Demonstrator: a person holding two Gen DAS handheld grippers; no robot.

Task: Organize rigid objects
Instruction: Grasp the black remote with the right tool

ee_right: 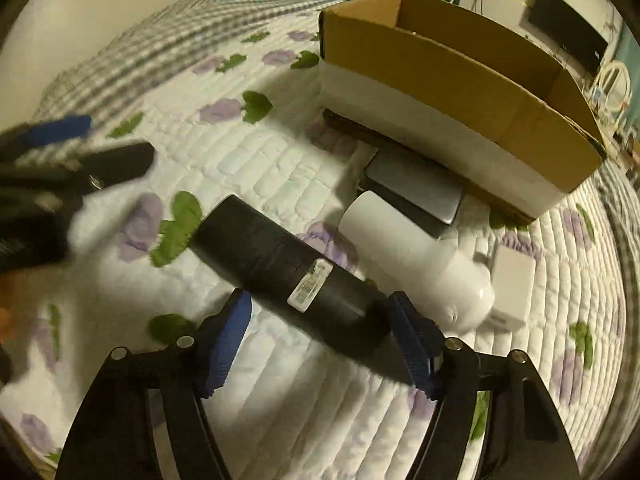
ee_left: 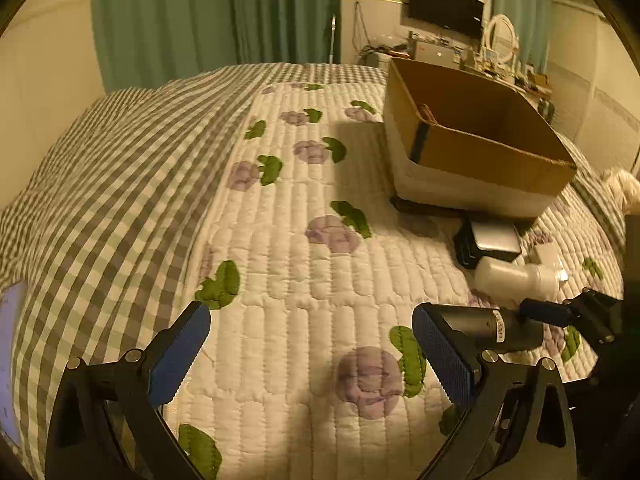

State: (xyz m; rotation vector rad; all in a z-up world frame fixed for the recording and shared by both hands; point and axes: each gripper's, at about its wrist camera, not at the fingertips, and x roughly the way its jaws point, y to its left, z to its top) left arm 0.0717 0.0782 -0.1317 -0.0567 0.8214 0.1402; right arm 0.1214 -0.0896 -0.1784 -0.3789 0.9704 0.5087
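A black cylinder (ee_right: 288,268) with a barcode label lies on the flowered quilt (ee_right: 248,176). My right gripper (ee_right: 320,340) is open, its blue pads on either side of the cylinder's near end, apart from it. A white bottle (ee_right: 416,256) lies just right of the cylinder. A silver and black flat box (ee_right: 416,188) sits beyond it, next to the open cardboard box (ee_right: 460,80). My left gripper (ee_left: 312,344) is open and empty over the quilt, left of the cylinder (ee_left: 496,326); the white bottle (ee_left: 516,278) and cardboard box (ee_left: 480,148) show behind.
A small white block (ee_right: 512,280) lies right of the bottle. A checked blanket (ee_left: 112,184) covers the bed's left side. Green curtains (ee_left: 200,20), a wall screen (ee_left: 444,6) and a cluttered desk stand beyond the bed.
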